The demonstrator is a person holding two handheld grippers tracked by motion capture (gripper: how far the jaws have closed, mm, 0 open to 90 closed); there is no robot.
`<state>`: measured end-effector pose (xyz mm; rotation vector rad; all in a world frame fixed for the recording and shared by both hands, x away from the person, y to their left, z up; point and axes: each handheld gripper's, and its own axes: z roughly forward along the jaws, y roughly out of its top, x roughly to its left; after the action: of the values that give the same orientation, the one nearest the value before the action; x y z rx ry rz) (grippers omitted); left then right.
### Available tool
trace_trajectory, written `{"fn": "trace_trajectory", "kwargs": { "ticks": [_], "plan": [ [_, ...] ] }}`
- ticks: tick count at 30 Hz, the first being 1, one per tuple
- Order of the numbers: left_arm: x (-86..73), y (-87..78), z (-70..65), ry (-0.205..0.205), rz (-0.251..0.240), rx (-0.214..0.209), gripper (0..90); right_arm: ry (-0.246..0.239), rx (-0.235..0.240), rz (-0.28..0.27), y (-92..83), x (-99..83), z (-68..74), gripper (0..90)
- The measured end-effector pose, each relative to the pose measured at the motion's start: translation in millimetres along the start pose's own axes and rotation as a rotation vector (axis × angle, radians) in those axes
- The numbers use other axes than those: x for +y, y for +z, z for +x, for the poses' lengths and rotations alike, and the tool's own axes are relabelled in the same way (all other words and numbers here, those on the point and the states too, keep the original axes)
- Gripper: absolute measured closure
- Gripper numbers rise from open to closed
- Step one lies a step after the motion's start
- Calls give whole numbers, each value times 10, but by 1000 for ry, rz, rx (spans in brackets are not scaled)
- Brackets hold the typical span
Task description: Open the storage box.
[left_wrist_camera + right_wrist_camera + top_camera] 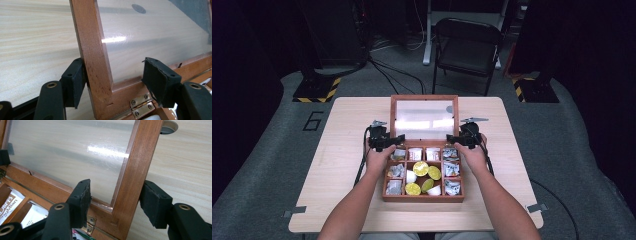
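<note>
A wooden box (pixel 385 192) with several compartments sits mid-table, holding yellow-green round cups (pixel 420 168), white cups and silvery sachets (pixel 451 170). Its windowed lid (pixel 424 98) stands open, leaning back. My left gripper (pixel 385 141) is open at the lid's near left corner. In the left gripper view its jaws straddle the left frame bar (pixel 92 50), one pad against the outer side, the other over the pane (pixel 150 32). My right gripper (pixel 463 138) is open at the near right corner, with its jaws either side of the right frame bar (pixel 135 175), above a brass hinge (pixel 88 223).
The light wooden table (pixel 347 120) has bare room to both sides of the box. A small grey disc (pixel 168 127) lies on it by the lid's far right corner. A dark folding chair (pixel 467 45) stands beyond the far edge. Cables trail from both grippers.
</note>
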<state>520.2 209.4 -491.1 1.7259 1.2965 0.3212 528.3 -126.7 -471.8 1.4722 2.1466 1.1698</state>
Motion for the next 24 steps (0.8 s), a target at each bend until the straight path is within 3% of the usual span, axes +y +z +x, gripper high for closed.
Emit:
{"fn": "trace_trajectory", "kwargs": {
  "ticks": [24],
  "plan": [
    [-20, 21, 68, -52, 22, -18, 345, 19, -2, 31, 89, 37, -25, 406]
  ]
}}
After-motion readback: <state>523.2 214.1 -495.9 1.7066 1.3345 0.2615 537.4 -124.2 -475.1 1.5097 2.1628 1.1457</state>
